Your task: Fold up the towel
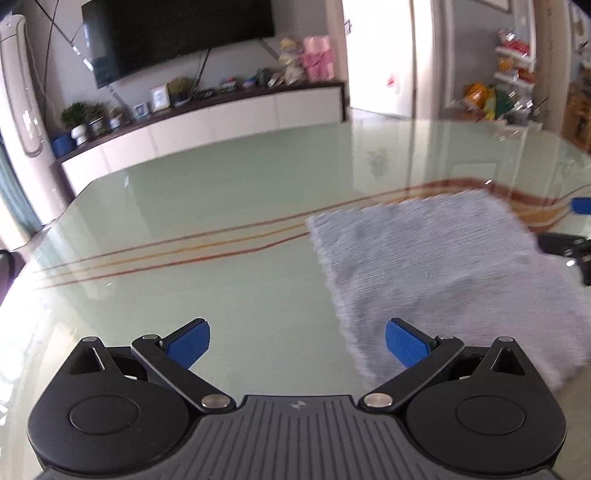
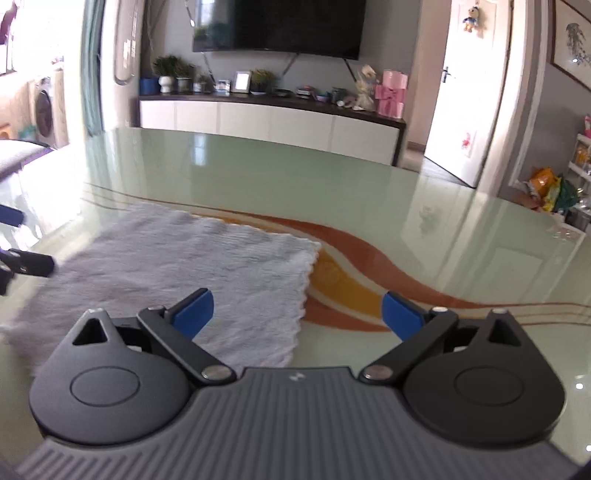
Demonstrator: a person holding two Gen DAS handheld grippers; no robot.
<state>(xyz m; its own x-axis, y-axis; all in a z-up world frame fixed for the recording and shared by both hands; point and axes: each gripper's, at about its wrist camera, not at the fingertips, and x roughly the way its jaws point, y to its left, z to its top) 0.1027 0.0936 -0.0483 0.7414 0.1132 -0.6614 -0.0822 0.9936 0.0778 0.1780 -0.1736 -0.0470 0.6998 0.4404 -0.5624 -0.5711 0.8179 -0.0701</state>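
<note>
A light grey towel lies flat on the glass table; it also shows in the right wrist view. My left gripper is open and empty, hovering over the towel's near left edge, its right pad over the cloth. My right gripper is open and empty over the towel's near right edge, its left pad over the cloth. The right gripper's blue pad shows at the far right edge of the left wrist view. The left gripper's parts show at the left edge of the right wrist view.
The table is pale green glass with red and orange curved stripes. Beyond its far edge stand a white TV cabinet with plants and boxes, a television and a doorway.
</note>
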